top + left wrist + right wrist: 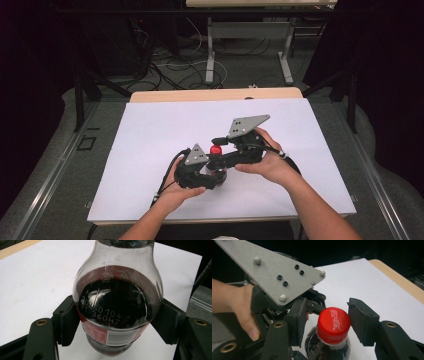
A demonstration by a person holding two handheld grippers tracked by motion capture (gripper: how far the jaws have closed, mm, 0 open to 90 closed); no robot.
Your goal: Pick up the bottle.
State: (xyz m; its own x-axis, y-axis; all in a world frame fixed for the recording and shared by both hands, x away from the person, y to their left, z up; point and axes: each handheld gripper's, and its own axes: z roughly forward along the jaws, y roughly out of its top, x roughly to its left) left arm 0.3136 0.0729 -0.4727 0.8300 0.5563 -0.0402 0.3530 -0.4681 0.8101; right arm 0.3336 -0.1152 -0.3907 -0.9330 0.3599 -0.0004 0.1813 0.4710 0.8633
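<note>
- Gripping the bottle around its rounded shoulder, the left gripper has one black pad pressed against each side of the clear plastic, seen in the left gripper view.
- The bottle holds dark liquid, carries a red label with a barcode and a printed code on the shoulder, and stands near the middle of the high view, slightly below centre.
- Its red cap sits at the lower middle of the right gripper view, between the two jaws of the right gripper.
- Those jaws are open: the left pad is at the cap's edge, the right pad just beside it with a gap visible.
- In the high view the left hand holds its gripper at lower centre, and the right hand holds the other just right of it.
- A grey three-cornered plate fills the upper left of the right gripper view.
- The white sheet covers the desk, whose wooden edge shows along the far side.
</note>
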